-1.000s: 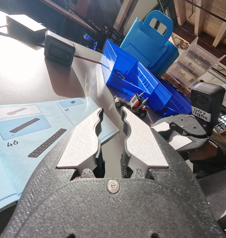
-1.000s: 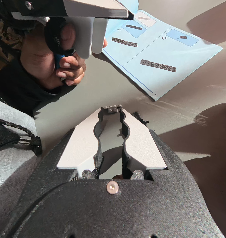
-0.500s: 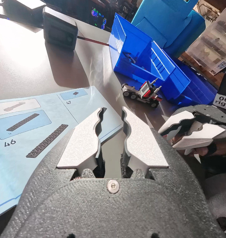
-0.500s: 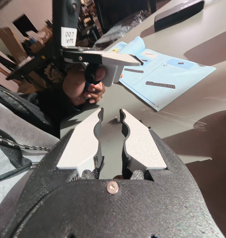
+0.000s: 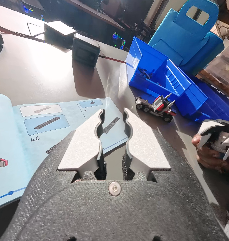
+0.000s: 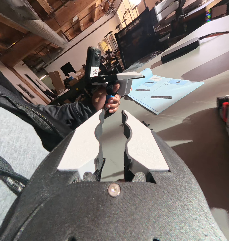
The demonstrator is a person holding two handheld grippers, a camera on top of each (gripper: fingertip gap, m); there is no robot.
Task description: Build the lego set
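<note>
Both sets of tongs are spread and hold nothing: the left tongs (image 5: 113, 112) hover over the open light-blue instruction booklet (image 5: 48, 125) on the grey table (image 5: 39, 73), the right tongs (image 6: 112, 113) above bare table. The small red, grey and black lego truck (image 5: 157, 110) stands just beside the bright blue plastic parts bin (image 5: 163, 73).

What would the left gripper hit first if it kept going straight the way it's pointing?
Probably the open instruction booklet: the left gripper is open and empty, its fingers framing the right-hand page. Depth is unclear.
</note>
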